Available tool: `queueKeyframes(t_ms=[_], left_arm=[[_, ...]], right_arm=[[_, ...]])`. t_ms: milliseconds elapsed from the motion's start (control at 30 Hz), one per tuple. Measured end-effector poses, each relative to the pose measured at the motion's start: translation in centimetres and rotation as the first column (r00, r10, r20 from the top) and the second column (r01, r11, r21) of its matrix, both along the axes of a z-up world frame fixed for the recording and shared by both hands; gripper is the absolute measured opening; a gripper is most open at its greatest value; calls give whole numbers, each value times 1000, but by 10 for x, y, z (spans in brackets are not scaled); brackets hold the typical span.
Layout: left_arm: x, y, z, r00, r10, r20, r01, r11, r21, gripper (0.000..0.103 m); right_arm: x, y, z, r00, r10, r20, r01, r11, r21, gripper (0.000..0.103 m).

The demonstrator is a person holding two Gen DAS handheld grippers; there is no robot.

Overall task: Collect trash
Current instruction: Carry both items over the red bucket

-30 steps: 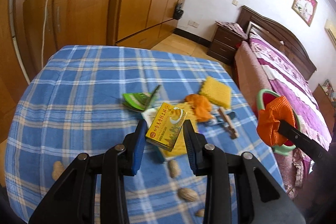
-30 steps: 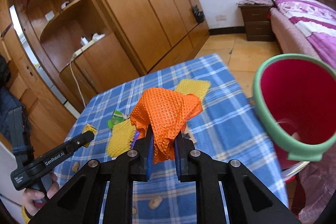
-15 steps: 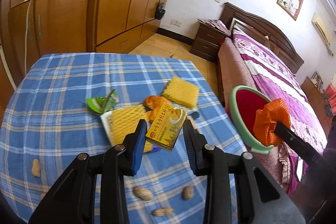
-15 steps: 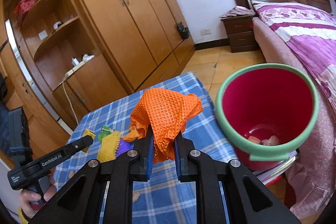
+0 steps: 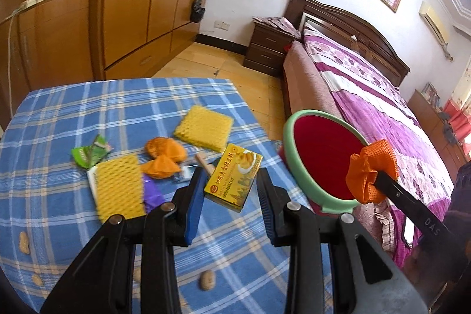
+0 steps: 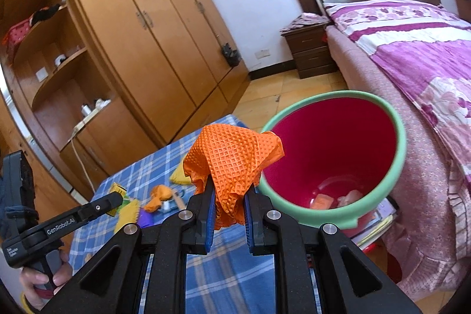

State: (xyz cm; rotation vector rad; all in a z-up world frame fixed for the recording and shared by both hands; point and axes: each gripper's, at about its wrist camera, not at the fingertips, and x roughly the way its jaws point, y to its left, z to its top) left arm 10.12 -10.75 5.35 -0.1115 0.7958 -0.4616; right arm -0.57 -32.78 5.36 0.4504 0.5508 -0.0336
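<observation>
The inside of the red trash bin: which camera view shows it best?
The right wrist view. It looks down into the red trash bin to the bottom, where a few scraps lie. The left wrist view shows the same bin only from the side: its green rim and inner wall, not the bottom.

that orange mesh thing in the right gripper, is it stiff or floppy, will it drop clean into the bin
Probably floppy: the orange mesh droops in folds over the right gripper, which is shut on it. It looks light, crumpled and thin. Its textured surface might cling to the pads, so it may not fall at once into the red bin.
</observation>
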Motion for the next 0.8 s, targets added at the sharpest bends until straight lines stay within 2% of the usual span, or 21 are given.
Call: queueKeyframes(t_ms=[567, 800], left_arm=[[15, -86, 1, 993, -117, 20, 116, 992, 49, 36], [23, -127, -12, 983, -181, 16, 179, 980, 87, 36]], right_arm=[[-2, -50, -10, 995, -93, -21, 93, 996, 17, 16], [3, -75, -23, 989, -138, -50, 140, 990, 19, 16]])
